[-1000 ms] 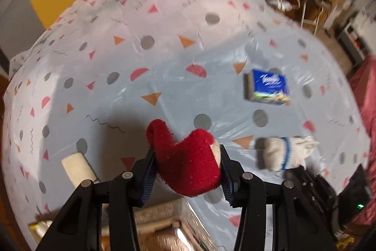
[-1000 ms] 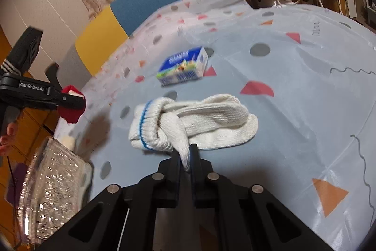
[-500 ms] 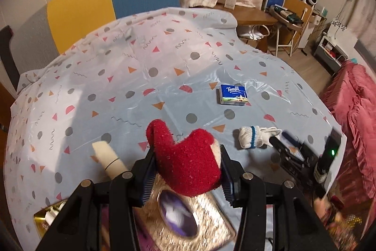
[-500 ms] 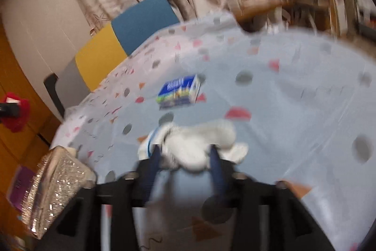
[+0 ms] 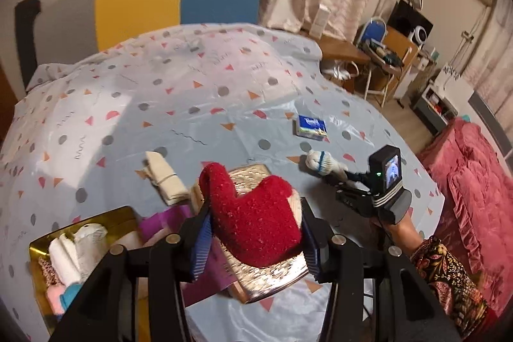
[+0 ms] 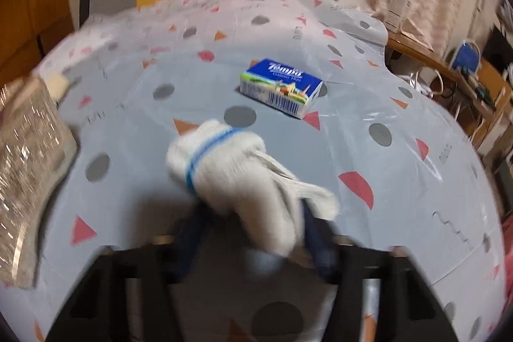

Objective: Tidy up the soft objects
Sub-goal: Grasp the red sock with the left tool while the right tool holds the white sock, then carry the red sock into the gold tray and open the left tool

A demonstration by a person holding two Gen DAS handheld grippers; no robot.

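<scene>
Left wrist view, left hand-held gripper point(image 5: 255, 234) clamping red sock point(image 5: 253, 218), right hand-held gripper point(image 6: 250, 233) gripping white glove point(image 6: 237, 172).

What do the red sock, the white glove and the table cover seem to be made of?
Red sock: fuzzy, fleece-like knit; nubby pile.
White glove: cotton-like ribbed knit with a blue cuff band, somewhat blurred.
Table cover: probably thin plastic sheet; glossy, with creases.

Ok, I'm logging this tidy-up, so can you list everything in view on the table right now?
Fuzzy red sock: 1, red, gripped in left claw.
White knit glove bundle: 1, white with blue band, between right claw fingers.
Tissue pack: 1, blue, beyond the glove.
Cream rolled cloth: 1, cream, on tablecloth.
Gold tray: 1, holding folded soft items, near left.
Patterned tablecloth: 1, pale blue.
Left claw: shut.
Right claw: blurred.
</scene>
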